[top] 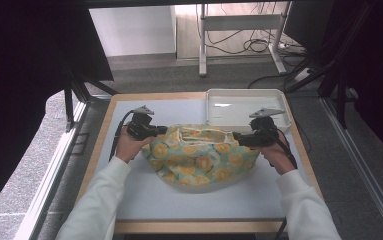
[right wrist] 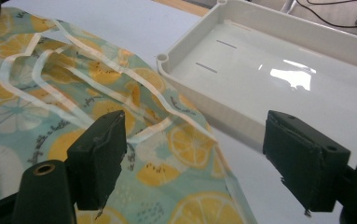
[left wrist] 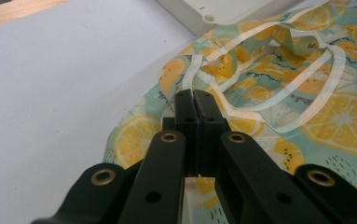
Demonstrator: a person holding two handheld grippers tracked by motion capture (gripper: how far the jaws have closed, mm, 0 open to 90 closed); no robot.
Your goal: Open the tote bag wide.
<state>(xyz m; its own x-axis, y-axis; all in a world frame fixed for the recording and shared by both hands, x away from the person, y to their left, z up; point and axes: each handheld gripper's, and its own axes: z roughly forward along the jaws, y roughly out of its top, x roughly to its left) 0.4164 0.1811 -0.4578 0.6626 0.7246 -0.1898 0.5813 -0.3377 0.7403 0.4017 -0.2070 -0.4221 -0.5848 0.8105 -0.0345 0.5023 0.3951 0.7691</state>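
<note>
L gripper (left wrist: 194,100) pinches cloth (top: 201,157) edge; R gripper (right wrist: 195,154) wide apart.

White tray (right wrist: 278,79) — far side cut off.

Printed cloth (top: 199,159); glossy plastic tray (top: 284,107)

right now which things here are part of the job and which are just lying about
In play:
- lemon-print cloth
- left gripper, jaws shut on the cloth's edge
- right gripper, jaws open at the cloth's other end

Lying about:
- white tray, empty, behind the cloth
- cables on the floor
</note>
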